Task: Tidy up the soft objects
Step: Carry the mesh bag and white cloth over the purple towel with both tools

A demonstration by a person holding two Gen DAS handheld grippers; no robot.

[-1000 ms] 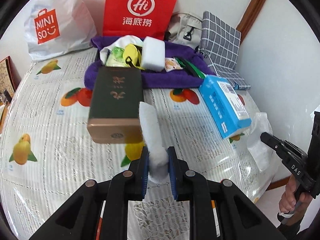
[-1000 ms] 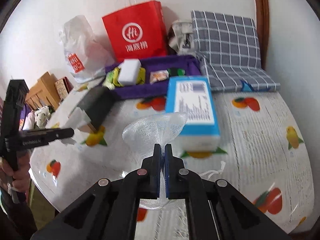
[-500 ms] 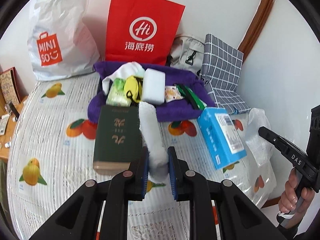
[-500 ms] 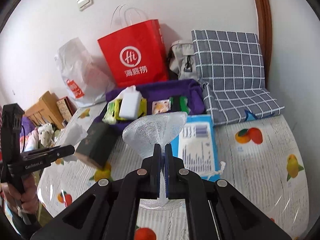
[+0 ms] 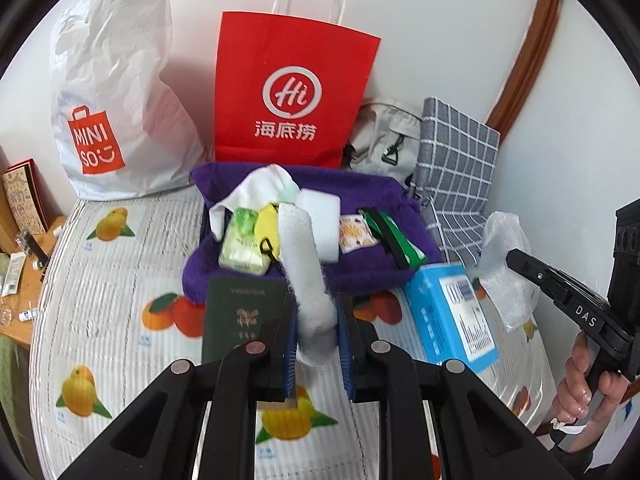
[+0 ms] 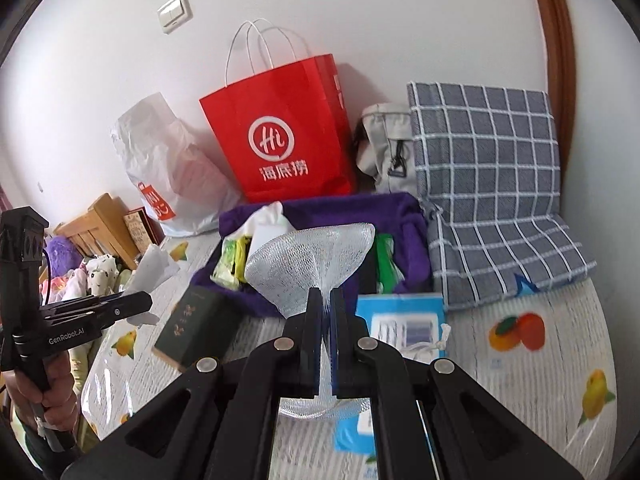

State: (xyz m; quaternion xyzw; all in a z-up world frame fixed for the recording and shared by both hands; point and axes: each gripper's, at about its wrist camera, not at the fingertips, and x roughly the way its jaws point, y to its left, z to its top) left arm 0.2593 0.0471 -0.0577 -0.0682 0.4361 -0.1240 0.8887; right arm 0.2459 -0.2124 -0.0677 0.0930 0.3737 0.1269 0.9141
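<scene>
Jaws of the left gripper (image 5: 317, 334) clamp a white foam strip (image 5: 306, 276); the right gripper (image 6: 325, 322) pinches a clear mesh pouch (image 6: 310, 258) fanning out ahead of it.

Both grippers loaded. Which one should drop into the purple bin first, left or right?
Left, probably. The left gripper holds the white foam strip, whose tip already overlaps the purple bin in its own view. The right gripper, shut on the mesh bag, sits further back, above the blue box.

We see a white wall (image 6: 360, 20) with light switch (image 6: 174, 13), brown wood trim (image 6: 554, 40) on its right, and a fruit-print surface (image 5: 112, 280) in daylight.
</scene>
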